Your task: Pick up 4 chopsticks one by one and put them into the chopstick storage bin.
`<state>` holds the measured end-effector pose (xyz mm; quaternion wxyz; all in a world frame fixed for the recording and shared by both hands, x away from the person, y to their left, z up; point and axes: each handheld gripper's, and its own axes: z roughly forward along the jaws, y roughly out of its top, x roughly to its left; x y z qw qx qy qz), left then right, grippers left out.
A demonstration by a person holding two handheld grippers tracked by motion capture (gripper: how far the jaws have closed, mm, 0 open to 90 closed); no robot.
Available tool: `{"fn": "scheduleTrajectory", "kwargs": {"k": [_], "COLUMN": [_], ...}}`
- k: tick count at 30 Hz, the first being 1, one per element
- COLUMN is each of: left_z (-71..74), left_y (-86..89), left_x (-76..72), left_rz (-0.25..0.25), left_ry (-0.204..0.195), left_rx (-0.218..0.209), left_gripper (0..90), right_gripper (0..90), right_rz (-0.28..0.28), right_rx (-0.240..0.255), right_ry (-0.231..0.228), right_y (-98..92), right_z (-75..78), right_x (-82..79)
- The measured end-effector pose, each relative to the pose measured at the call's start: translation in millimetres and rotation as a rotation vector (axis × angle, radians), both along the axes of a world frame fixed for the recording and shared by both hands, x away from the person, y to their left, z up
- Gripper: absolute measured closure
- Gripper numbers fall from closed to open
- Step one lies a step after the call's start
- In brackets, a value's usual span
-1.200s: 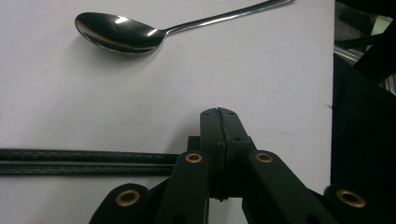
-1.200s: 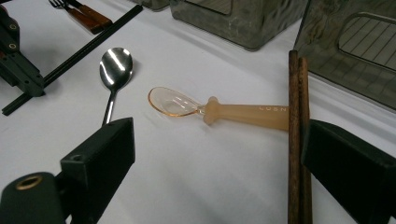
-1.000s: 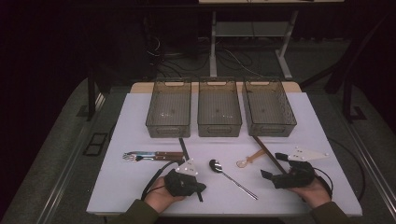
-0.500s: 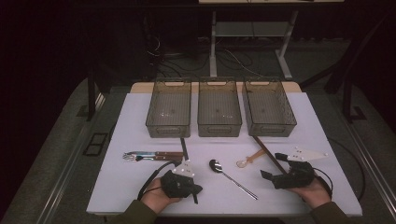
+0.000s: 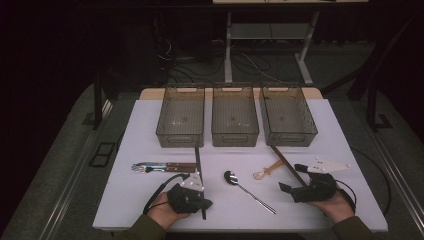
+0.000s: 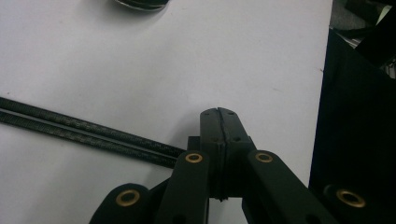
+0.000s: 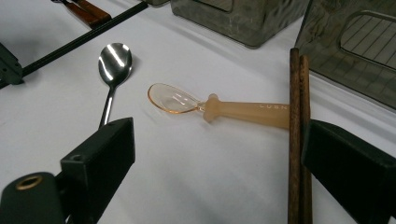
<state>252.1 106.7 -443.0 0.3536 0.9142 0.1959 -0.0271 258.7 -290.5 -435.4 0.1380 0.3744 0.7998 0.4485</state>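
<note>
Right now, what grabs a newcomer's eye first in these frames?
Three empty translucent bins stand in a row at the far side of the white table. In front of them cutlery lies scattered: a metal spoon in the middle, an orange plastic spoon right of it, its handle touching the brown chopsticks, and black chopsticks to the left. The left gripper is shut by the black chopsticks; the right gripper is open toward the orange spoon.
</note>
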Motion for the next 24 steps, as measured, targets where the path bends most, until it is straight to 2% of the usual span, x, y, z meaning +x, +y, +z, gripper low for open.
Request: {"fn": "scheduleTrajectory", "kwargs": {"k": [2, 3, 11, 12, 13, 16, 19, 24], "left_z": [0.4, 0.6, 1.4, 1.6, 1.6, 2.2, 3.1, 3.8], "left_y": [1.0, 1.8, 5.4, 6.1, 7.3, 10.2, 12.1, 14.5], "left_x": [-1.2, -0.5, -3.1, -4.7, -4.2, -5.8, -7.1, -8.4], "left_rz": [0.004, -0.006, 0.005, 0.017, 0.013, 0.022, 0.020, 0.025], "left_ry": [-0.002, -0.017, -0.018, -0.007, -0.018, -0.016, -0.038, -0.045], "left_rx": [0.005, 0.011, 0.020, 0.019, 0.021, 0.028, 0.043, 0.053], "left_gripper": [89.7, 89.7, 89.7, 89.7, 89.7, 89.7, 89.7, 89.7], "right_gripper": [9.4, 9.4, 9.4, 9.4, 9.4, 9.4, 9.4, 9.4], "right_rz": [0.000, 0.000, -0.001, -0.001, 0.000, 0.000, -0.002, -0.002], "right_rx": [-0.001, -0.002, -0.004, -0.004, -0.004, -0.005, -0.006, -0.007], "right_ry": [0.000, 0.000, 0.001, 0.002, 0.001, -0.001, 0.001, 0.000], "right_y": [0.1, 0.1, 0.3, 0.2, 0.2, 0.1, 0.4, 0.3], "right_z": [0.0, 0.0, 0.1, 0.1, 0.1, -0.1, 0.0, -0.1], "right_x": [-0.1, -0.1, -0.4, -0.5, -0.4, -0.1, -0.3, -0.2]}}
